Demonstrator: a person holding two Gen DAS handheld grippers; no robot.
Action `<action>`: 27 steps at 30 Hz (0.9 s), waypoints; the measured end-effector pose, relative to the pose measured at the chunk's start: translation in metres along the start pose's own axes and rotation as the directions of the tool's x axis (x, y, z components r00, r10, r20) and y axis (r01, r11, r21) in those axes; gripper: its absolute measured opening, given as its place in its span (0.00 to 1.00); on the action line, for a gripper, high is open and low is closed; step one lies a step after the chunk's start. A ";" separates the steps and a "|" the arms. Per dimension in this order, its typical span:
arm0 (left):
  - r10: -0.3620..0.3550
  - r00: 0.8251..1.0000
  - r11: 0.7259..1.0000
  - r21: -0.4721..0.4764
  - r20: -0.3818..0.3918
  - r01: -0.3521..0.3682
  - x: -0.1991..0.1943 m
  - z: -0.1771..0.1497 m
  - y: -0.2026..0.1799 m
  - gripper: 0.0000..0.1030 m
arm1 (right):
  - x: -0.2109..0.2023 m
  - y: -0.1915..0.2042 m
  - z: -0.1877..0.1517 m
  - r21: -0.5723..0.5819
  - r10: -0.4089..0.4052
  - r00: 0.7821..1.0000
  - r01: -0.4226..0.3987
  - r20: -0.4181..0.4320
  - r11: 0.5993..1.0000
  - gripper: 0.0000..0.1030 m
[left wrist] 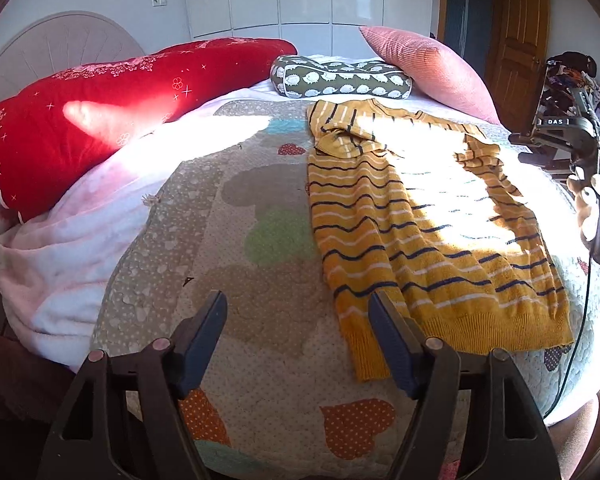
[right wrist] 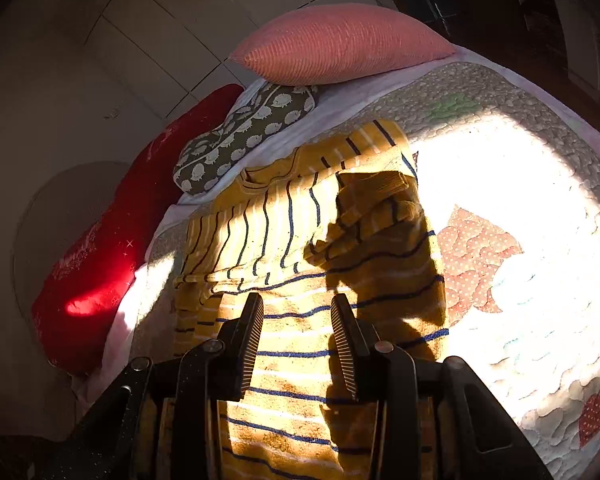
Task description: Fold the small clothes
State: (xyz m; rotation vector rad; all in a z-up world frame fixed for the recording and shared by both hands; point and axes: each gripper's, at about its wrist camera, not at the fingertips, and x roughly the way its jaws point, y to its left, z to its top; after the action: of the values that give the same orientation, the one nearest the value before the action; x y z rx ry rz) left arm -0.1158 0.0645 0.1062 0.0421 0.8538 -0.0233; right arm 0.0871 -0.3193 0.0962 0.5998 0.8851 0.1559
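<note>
A small mustard-yellow sweater [left wrist: 420,216] with navy and white stripes lies flat on the quilted bedspread [left wrist: 260,240], both sleeves folded in over the body. My left gripper [left wrist: 298,308] is open and empty, low over the quilt just left of the sweater's hem corner. My right gripper [right wrist: 298,312] is open and empty, hovering over the sweater's body [right wrist: 300,280], its shadow falling on the folded sleeve. The right gripper also shows in the left wrist view [left wrist: 592,168] at the far right edge of the bed.
A red bolster [left wrist: 112,108], a green patterned pillow [left wrist: 340,78] and a pink cushion [left wrist: 432,68] lie at the head of the bed. A pink-white blanket [left wrist: 72,248] is bunched at the left edge. A wooden door [left wrist: 520,40] stands behind.
</note>
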 end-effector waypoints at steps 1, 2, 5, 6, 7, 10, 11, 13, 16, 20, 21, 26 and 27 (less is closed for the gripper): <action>0.001 1.000 1.000 -0.011 -0.002 -0.001 0.001 -0.001 0.004 0.70 | 0.016 -0.002 0.009 0.021 -0.013 1.000 0.013 -0.015 1.000 0.37; 0.004 1.000 1.000 -0.022 -0.006 -0.004 0.003 -0.001 0.009 0.70 | 0.030 -0.006 0.017 0.044 -0.047 0.999 0.048 -0.025 0.998 0.37; 0.017 1.000 0.999 -0.045 -0.012 -0.018 0.011 0.001 0.023 0.70 | 0.064 -0.016 0.032 0.092 -0.095 0.994 0.099 -0.050 0.991 0.37; 0.033 0.999 0.998 -0.047 -0.010 -0.034 0.014 0.002 0.027 0.70 | 0.072 -0.020 0.035 0.108 -0.114 0.992 0.120 -0.054 0.987 0.37; 0.048 0.999 0.998 -0.049 -0.009 -0.049 0.016 0.004 0.031 0.71 | 0.079 -0.021 0.038 0.115 -0.113 0.992 0.118 -0.050 0.986 0.37; 0.078 0.997 0.996 -0.053 -0.005 -0.078 0.026 0.010 0.038 0.71 | 0.096 -0.020 0.048 0.108 -0.179 0.983 0.183 -0.050 0.977 0.37; 0.088 0.996 0.995 -0.049 -0.005 -0.088 0.029 0.013 0.039 0.71 | 0.103 -0.021 0.051 0.116 -0.184 0.981 0.190 -0.065 0.975 0.37; 0.092 0.996 0.995 -0.041 -0.002 -0.092 0.035 0.021 0.036 0.71 | 0.117 -0.023 0.053 0.129 -0.219 0.971 0.230 -0.094 0.965 0.37; 0.070 0.997 0.998 -0.007 0.012 -0.070 0.043 0.034 0.023 0.71 | 0.125 -0.026 0.052 0.147 -0.245 0.965 0.256 -0.090 0.955 0.37; 0.018 1.000 0.999 -0.030 -0.018 -0.018 0.061 0.046 0.013 0.71 | 0.126 -0.023 0.052 0.125 -0.268 0.962 0.273 -0.057 0.954 0.06; 0.003 1.000 0.999 -0.045 -0.028 -0.004 0.064 0.048 0.014 0.71 | 0.126 -0.024 0.052 0.113 -0.262 0.964 0.267 -0.054 0.957 0.06; 0.008 0.999 0.997 -0.073 -0.043 -0.011 0.070 0.045 0.020 0.71 | 0.107 -0.024 0.051 0.108 -0.213 0.977 0.215 -0.029 0.971 0.06; 0.011 0.999 0.997 -0.073 -0.047 -0.015 0.071 0.044 0.020 0.71 | 0.105 -0.023 0.050 0.097 -0.209 0.977 0.211 -0.032 0.973 0.08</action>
State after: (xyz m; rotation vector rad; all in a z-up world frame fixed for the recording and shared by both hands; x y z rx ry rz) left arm -0.0351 0.0824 0.0822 -0.0207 0.9001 0.0214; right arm 0.1891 -0.3206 0.0361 0.5940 0.9750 -0.0741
